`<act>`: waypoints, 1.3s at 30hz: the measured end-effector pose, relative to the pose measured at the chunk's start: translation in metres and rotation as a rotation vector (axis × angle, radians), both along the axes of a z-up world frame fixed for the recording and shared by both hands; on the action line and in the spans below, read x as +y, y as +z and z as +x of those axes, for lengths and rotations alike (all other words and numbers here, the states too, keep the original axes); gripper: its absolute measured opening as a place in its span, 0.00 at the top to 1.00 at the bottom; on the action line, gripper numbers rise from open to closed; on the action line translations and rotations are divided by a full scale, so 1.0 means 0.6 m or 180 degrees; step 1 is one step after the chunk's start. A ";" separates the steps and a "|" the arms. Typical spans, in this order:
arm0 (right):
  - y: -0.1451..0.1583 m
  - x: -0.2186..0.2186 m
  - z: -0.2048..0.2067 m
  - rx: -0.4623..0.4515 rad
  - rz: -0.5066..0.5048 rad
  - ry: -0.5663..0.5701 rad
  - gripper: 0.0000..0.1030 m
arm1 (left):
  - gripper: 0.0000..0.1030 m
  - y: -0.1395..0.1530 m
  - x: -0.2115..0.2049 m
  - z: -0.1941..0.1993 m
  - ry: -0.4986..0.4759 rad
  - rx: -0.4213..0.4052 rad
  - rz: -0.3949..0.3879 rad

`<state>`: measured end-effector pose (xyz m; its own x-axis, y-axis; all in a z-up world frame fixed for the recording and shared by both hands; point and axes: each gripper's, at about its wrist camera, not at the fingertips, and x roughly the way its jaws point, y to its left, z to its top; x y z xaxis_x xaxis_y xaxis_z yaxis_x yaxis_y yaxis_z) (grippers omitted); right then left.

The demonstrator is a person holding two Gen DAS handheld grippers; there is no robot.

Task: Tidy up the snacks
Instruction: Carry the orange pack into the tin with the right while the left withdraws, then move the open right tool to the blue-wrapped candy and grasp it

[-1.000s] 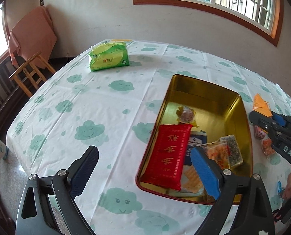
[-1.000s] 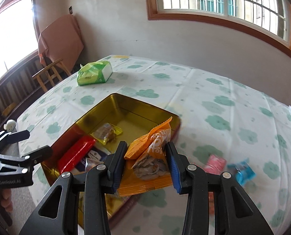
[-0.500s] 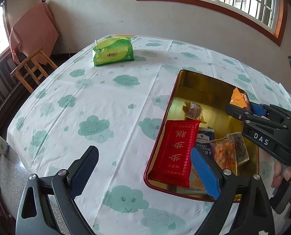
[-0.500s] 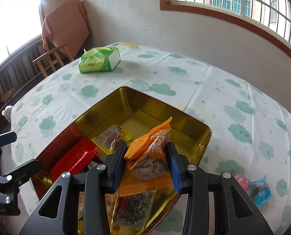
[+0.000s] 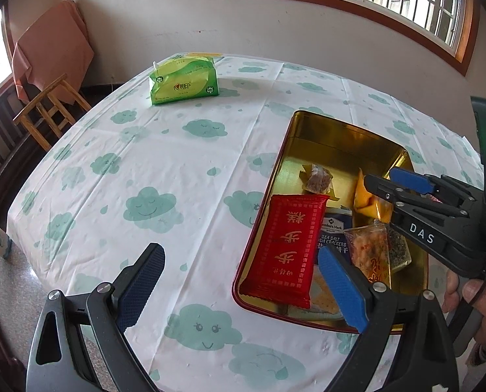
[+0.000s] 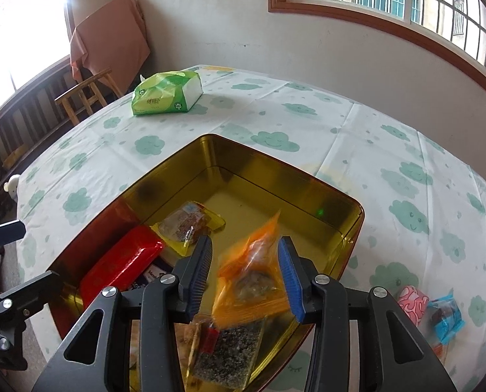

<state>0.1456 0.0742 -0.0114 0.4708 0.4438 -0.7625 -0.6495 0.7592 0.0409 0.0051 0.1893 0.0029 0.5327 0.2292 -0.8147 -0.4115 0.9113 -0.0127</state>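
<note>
A gold tin (image 6: 275, 179) (image 5: 347, 130) lies on the cloud-print tablecloth and holds several snack packs, among them a red pack (image 5: 288, 245) (image 6: 118, 268). My right gripper (image 6: 246, 271) hangs over the tin with its jaws apart. A blurred orange snack bag (image 6: 252, 274) sits loose between them and looks to be dropping. The same bag (image 5: 370, 199) shows at that gripper's tip (image 5: 386, 183) in the left wrist view. My left gripper (image 5: 239, 287) is open and empty, low at the tin's near left edge.
A green tissue pack (image 5: 184, 81) (image 6: 164, 94) lies at the table's far side. A pink snack (image 6: 412, 303) and a blue snack (image 6: 445, 320) lie on the cloth right of the tin. A wooden chair (image 5: 50, 107) stands off the table's left.
My right gripper has moved over the tin, lowered and opened, and the orange bag has slipped loose. My left gripper has barely moved.
</note>
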 end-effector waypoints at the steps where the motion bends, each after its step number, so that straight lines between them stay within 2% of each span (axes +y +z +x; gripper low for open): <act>1: 0.001 -0.001 0.000 -0.0001 0.0010 -0.0002 0.56 | 0.09 0.000 0.000 0.000 0.0000 0.0004 0.0001; 10: 0.037 -0.051 -0.045 -0.0056 0.0196 -0.0074 0.53 | 0.09 0.009 -0.021 -0.008 -0.0102 -0.0070 -0.0015; 18: 0.058 -0.177 -0.089 -0.0069 0.0193 -0.0307 0.52 | 0.09 0.009 -0.057 -0.009 -0.0288 -0.0070 -0.0031; 26: 0.033 -0.336 -0.118 0.0046 -0.0097 -0.0690 0.51 | 0.09 0.007 -0.085 -0.006 -0.0400 -0.0055 -0.0044; 30: 0.016 -0.394 -0.141 0.0170 -0.0123 -0.0727 0.51 | 0.09 0.005 -0.097 -0.004 -0.0445 -0.0029 -0.0044; 34: 0.001 -0.422 -0.163 0.0310 -0.0133 -0.0670 0.51 | 0.09 0.005 -0.109 -0.002 -0.0480 -0.0018 -0.0028; 39: -0.023 -0.423 -0.177 0.0424 -0.0134 -0.0577 0.52 | 0.09 0.008 -0.124 -0.001 -0.0540 -0.0003 0.0002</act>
<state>0.0394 -0.1794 -0.0249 0.4339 0.3277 -0.8393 -0.4934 0.8658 0.0830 0.0046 0.1148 0.0075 0.5644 0.1366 -0.8141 -0.2519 0.9677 -0.0123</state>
